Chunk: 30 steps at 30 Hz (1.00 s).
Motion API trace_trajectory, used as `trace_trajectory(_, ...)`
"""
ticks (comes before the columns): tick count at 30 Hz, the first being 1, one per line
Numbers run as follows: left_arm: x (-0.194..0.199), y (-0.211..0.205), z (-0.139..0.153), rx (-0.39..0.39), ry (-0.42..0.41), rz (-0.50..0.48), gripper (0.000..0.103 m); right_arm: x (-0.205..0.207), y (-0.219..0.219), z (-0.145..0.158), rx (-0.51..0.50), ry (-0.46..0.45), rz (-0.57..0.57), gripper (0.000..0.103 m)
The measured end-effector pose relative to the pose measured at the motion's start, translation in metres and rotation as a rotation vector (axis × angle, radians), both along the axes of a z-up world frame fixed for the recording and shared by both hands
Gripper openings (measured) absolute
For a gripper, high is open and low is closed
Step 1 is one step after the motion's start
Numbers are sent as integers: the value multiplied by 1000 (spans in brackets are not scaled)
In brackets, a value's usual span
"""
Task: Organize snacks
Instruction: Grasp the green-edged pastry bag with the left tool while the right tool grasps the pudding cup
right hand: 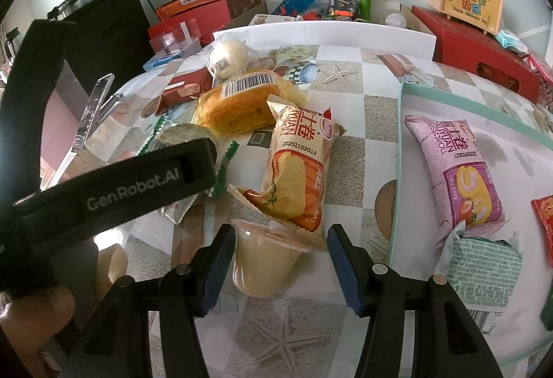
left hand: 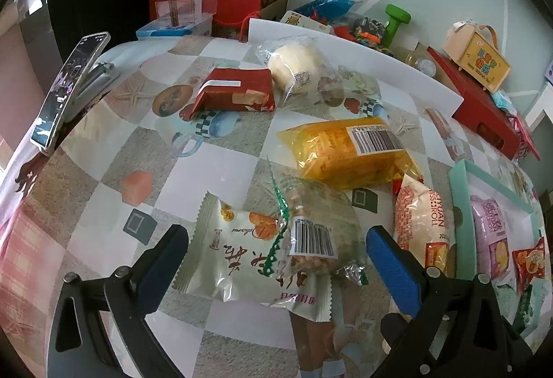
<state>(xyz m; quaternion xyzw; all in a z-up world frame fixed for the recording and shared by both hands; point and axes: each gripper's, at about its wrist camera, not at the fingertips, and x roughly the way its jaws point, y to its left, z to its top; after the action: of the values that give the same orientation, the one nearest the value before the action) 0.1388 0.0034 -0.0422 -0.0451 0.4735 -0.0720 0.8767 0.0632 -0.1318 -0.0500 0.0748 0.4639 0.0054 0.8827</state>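
Snacks lay scattered on the table; the jelly cup, light, slick and crushable, sat between the open right gripper, best pinched across its sides. Left gripper gaped too, over a packet.

White lettering reading "GenRobot.AI" ran along the black plastic body of the left gripper, left of the right tongs. Just ahead of those tongs, the orange-and-cream plastic roll-cake packet bore the stamp "20251103G13". To their right, the pink plastic roll-cake packet carried "SWISS ROLL". Between the left tongs, a barcode label sat on the clear green-edged wrapper, its digits too small to read.
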Motion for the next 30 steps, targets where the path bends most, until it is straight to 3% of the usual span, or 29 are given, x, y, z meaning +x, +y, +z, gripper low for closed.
trace_trajectory(6, -3, -7, 6, 17, -36, -26, 81, 0, -3, 0, 13, 4, -2, 52)
trace_trajectory(8, -4, -9, 7, 0, -39, -44, 61, -1, -3, 0, 13, 5, -3, 52)
trace_trajectory(12, -5, -10, 9, -21, -45, -57, 50, 0, -2, 0, 14, 5, -3, 52)
trace_trajectory(13, -5, -9, 10, -33, -45, -57, 39, 0, -2, 0, 15, 5, -3, 52)
trace_trajectory(14, -6, -8, 11, -40, -48, -51, 36, -1, -3, 0, 15, 5, -3, 52)
trace_trajectory(18, -5, -1, 11, -87, -44, -40, 34, -1, -3, 0, 22, 5, -2, 47)
trace_trajectory(30, -8, 8, 12, -176, -31, -31, 28, -6, -13, 9, 61, -21, -28, 46)
